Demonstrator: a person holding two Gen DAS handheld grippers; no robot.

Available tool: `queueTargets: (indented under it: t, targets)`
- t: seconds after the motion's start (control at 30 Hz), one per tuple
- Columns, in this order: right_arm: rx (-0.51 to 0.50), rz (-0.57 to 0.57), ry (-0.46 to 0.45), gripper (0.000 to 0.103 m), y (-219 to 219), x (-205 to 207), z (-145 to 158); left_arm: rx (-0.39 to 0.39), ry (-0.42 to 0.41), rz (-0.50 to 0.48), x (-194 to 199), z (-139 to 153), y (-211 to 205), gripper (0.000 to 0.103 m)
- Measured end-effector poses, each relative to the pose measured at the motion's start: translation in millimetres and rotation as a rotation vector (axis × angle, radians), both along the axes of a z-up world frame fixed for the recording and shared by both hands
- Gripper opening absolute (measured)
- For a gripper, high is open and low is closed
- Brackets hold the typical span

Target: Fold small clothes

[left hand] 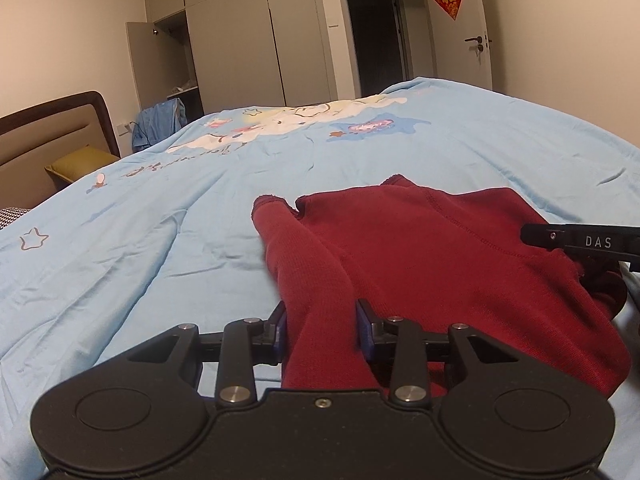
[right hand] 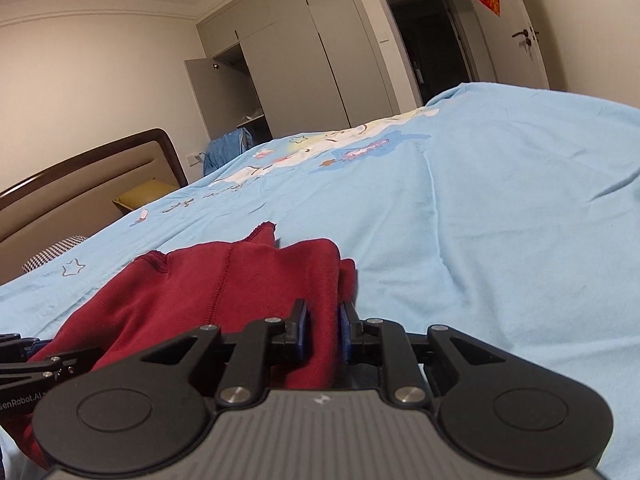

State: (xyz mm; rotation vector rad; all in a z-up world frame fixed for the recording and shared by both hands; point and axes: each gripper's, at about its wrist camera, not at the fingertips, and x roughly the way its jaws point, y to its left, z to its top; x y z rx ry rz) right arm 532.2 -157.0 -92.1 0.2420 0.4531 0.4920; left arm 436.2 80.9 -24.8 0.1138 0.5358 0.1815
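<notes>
A dark red knit garment (left hand: 420, 248) lies on the light blue bedspread (left hand: 160, 240), one sleeve folded along its left side. My left gripper (left hand: 322, 322) holds that sleeve's near end, with red cloth filling the gap between its blue pads. In the right wrist view the same red garment (right hand: 208, 280) reaches up from the lower left. My right gripper (right hand: 323, 328) is shut on a fold at its right edge. The right gripper's black body (left hand: 580, 240) enters the left wrist view from the right, over the garment.
The bedspread (right hand: 480, 240) has a cartoon print (left hand: 288, 120) further back. A brown headboard (left hand: 52, 128) and an olive pillow (left hand: 80, 164) stand at the left. Grey wardrobes (left hand: 248, 32) with one open door, blue cloth (left hand: 160, 120) and a doorway (left hand: 376, 36) lie beyond.
</notes>
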Motion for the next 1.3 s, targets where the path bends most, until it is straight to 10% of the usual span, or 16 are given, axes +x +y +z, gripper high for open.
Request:
queueTargets:
  t: [0.23, 0.53, 0.87, 1.3]
  targets:
    - [0.005, -0.012, 0.008, 0.024, 2, 1, 0, -0.025, 0.016, 0.016, 1, 8, 2, 0.044]
    - [-0.046, -0.06, -0.045, 0.042, 0, -15, 15, -0.019, -0.01, 0.027, -15, 29, 1, 0.076]
    - [-0.074, -0.076, -0.195, 0.078, -8, -64, 61, -0.037, -0.113, 0.047, -46, 68, -7, 0.101]
    - [-0.073, -0.107, -0.359, 0.103, -24, -142, 108, -0.1, -0.228, 0.06, -105, 102, -16, 0.102]
